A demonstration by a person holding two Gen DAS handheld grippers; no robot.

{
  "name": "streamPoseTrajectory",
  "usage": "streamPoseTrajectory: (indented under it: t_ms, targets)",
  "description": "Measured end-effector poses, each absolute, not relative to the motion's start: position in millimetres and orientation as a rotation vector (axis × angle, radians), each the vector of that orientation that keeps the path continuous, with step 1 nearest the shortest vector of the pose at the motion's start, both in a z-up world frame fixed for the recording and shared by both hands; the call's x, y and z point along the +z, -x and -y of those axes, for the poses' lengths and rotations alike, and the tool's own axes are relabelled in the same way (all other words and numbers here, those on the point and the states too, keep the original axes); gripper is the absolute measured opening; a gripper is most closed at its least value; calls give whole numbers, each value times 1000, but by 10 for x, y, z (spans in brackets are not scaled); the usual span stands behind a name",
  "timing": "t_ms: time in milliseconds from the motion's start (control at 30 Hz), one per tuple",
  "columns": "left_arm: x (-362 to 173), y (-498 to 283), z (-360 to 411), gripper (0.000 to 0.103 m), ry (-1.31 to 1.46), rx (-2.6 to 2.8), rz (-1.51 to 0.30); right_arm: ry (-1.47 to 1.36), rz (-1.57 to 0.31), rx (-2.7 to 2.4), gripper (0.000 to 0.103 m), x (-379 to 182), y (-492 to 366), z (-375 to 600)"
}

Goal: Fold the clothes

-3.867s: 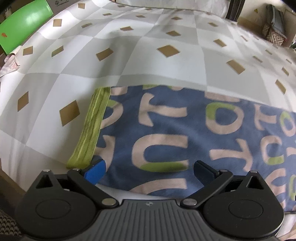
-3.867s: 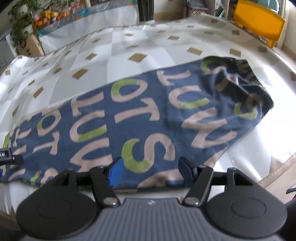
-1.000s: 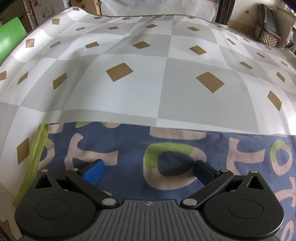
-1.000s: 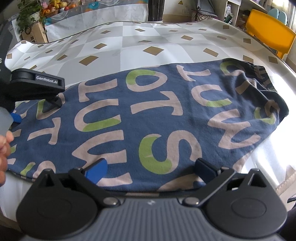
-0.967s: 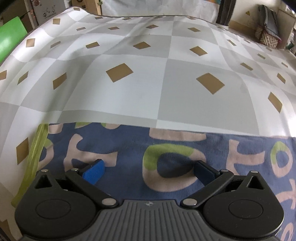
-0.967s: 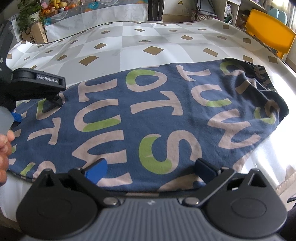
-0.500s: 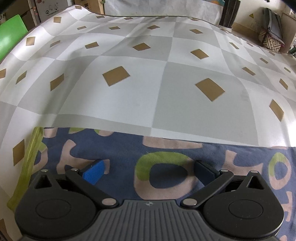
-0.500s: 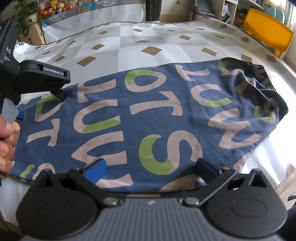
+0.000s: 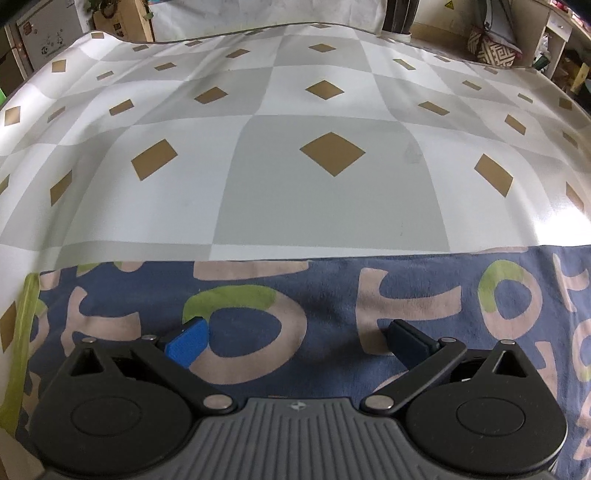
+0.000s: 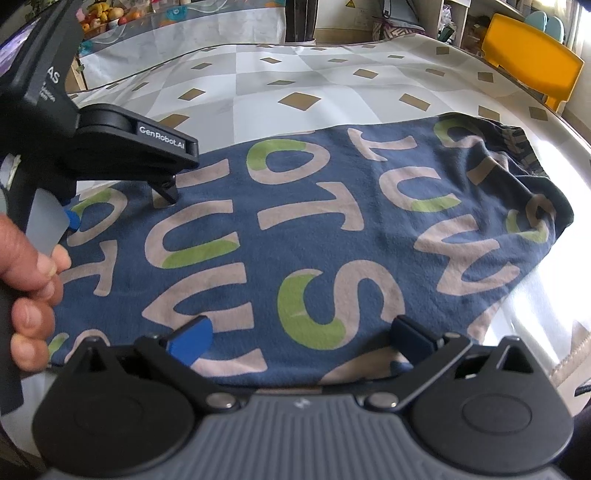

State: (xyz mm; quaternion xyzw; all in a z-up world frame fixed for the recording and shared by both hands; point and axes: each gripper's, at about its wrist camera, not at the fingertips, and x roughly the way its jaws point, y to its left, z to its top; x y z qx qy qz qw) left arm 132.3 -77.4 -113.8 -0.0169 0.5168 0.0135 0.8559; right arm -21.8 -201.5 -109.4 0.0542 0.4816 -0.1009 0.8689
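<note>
A blue garment printed with beige and green letters lies spread flat on the checked tablecloth; its green hem shows at the left in the left wrist view. My left gripper hovers open over the garment's far part, fingers wide apart, nothing between them. In the right wrist view the left gripper sits at the left, held by a hand. My right gripper stands open above the garment's near edge. The garment's right end is bunched.
The tablecloth stretches bare beyond the garment. A yellow chair stands at the right past the table. Boxes and a patterned cushion stand behind the table's far edge.
My left gripper has moved rightward along the garment and further over it; the green hem has slid to the frame's left edge. The right gripper has barely moved.
</note>
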Motion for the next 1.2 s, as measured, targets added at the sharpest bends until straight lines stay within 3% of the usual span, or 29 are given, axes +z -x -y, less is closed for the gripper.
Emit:
streamPoseTrajectory:
  t_ms: [967,1200]
  targets:
    - [-1082,-880,497,103,20,40,-1143,-85,-987,-155,103,-1100,252,2050]
    - [-1099,-598,372,103,48,61,-1152,-113,-984,-172,98,-1001,264,2167]
